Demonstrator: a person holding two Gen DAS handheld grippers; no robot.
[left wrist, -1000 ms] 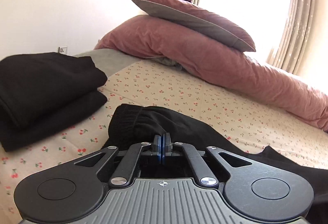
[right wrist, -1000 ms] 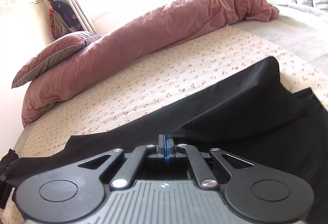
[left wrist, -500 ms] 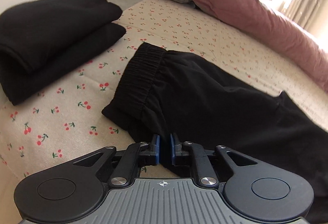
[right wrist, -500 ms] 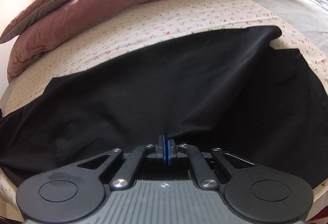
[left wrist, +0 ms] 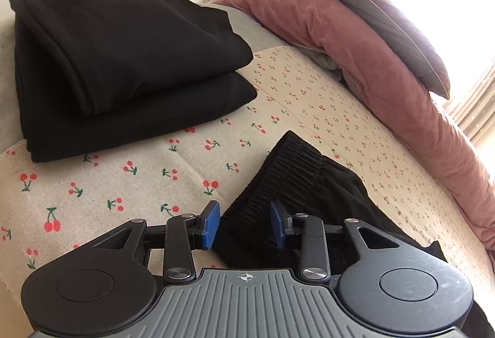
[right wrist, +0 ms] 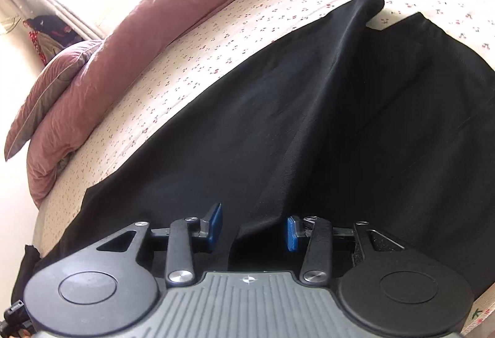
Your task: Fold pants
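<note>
Black pants [right wrist: 309, 121] lie spread across the cherry-print bed sheet [left wrist: 154, 171], legs one on the other, stretching to the far right. Their elastic waistband [left wrist: 287, 171] shows in the left wrist view, bunched near the bed's front edge. My left gripper [left wrist: 244, 225] is open, its blue pads on either side of the waistband corner, holding nothing. My right gripper [right wrist: 253, 229] is open over the near edge of the pant legs, with a small fold of cloth lying between its pads.
A stack of folded black garments [left wrist: 123, 65] sits at the left of the bed. A long pink duvet [right wrist: 173, 13] and a pink pillow [left wrist: 371, 6] lie along the far side. Curtains and a bright window stand behind.
Both grippers were shut on the pants and lowered them onto the bed. Now both have opened and let go; the pants lie flat.
</note>
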